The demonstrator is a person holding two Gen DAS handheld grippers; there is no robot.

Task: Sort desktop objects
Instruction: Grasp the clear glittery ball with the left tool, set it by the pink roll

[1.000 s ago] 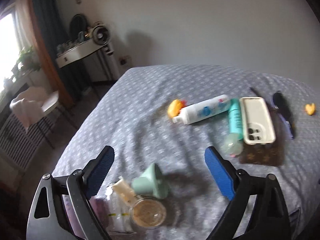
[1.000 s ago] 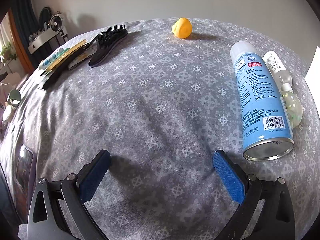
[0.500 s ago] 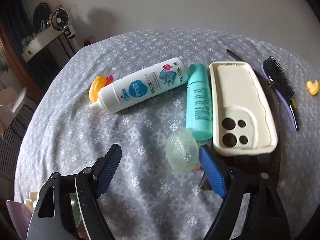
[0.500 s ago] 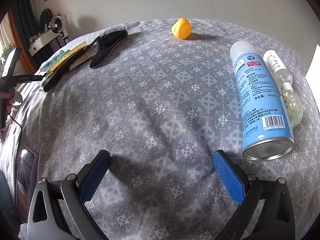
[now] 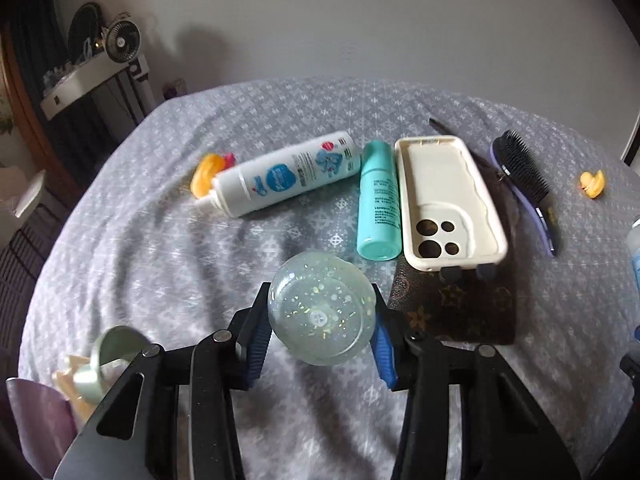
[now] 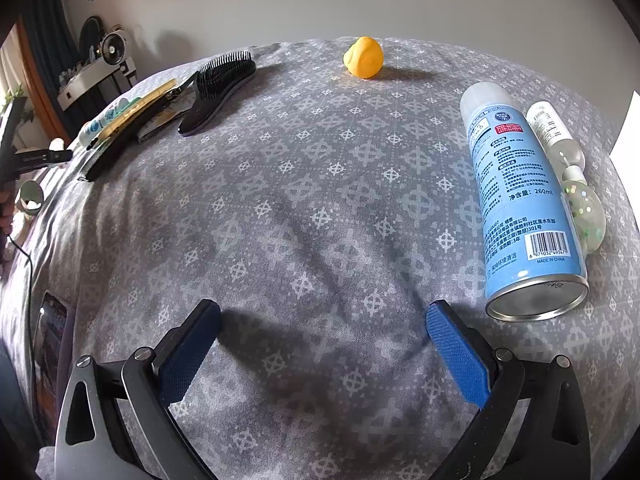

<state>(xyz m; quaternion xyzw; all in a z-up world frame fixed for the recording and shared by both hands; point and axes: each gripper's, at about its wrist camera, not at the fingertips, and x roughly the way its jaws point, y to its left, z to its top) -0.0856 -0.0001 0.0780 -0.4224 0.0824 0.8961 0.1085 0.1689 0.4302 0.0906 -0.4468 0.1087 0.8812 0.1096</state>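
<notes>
My left gripper (image 5: pixel 318 334) is shut on a clear glitter ball (image 5: pixel 320 308) and holds it just above the grey patterned cloth (image 5: pixel 160 240). Beyond it lie a white bottle (image 5: pixel 286 174), a teal bottle (image 5: pixel 378 204), a cream phone case (image 5: pixel 450 204) on a brown wallet (image 5: pixel 456 308), a black hairbrush (image 5: pixel 524 176) and two yellow ducks (image 5: pixel 206 172) (image 5: pixel 592 184). My right gripper (image 6: pixel 324 344) is open and empty over bare cloth. To its right lie a blue spray can (image 6: pixel 516 200), a small clear bottle (image 6: pixel 554 136) and another glitter ball (image 6: pixel 586 216).
In the right wrist view a yellow duck (image 6: pixel 363 58) sits at the far edge and the hairbrush (image 6: pixel 218 88) lies at the far left. A green funnel-shaped item (image 5: pixel 108 360) and small packets lie at the left gripper's lower left. A phone (image 6: pixel 50 332) lies at the left edge.
My left gripper moved forward to the glitter ball, shut on it and lifted it. The right gripper has not moved.
</notes>
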